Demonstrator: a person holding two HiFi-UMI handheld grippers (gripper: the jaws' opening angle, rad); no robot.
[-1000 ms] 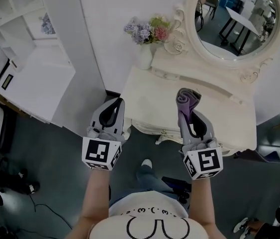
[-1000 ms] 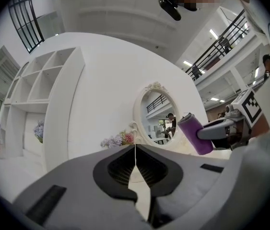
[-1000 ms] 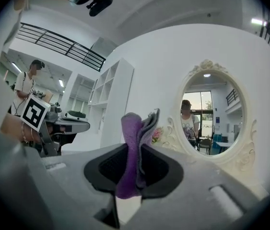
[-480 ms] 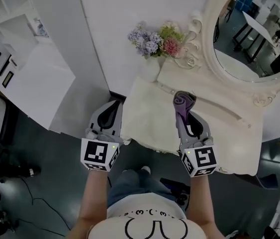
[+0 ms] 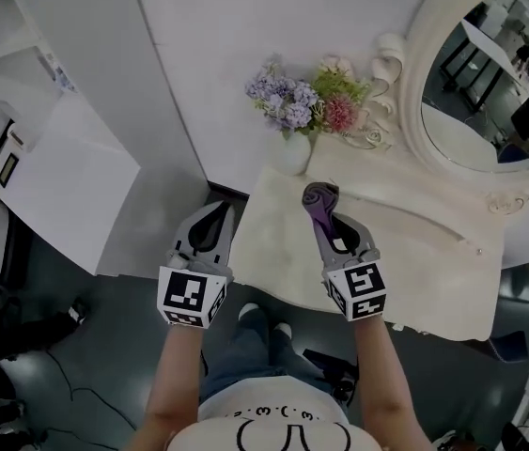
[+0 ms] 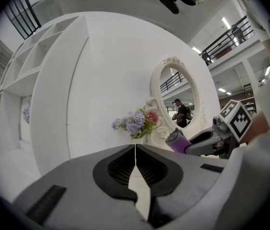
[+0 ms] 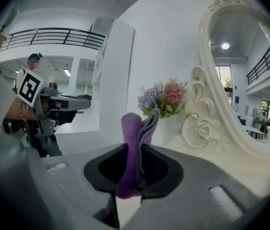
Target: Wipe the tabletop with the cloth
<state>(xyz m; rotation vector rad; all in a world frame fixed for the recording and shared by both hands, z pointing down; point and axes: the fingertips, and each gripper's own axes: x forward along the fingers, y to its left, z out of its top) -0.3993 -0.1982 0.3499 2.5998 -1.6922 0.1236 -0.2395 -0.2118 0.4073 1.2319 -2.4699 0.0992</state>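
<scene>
Right gripper (image 5: 326, 222): clenched on the purple cloth (image 5: 319, 198) (folded, with a gray inner layer), which stands up from its jaws above the white counter (image 5: 424, 252), toward the left end.
Left gripper (image 5: 215, 216): jaws pressed together, empty, just beside the counter's left edge.
Flowers (image 5: 302, 101) and mirror (image 5: 490, 83): at the counter's back.

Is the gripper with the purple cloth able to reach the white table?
Probably yes. The right gripper, shut on the purple cloth, hangs over the tabletop, and nothing shows between them.
</scene>
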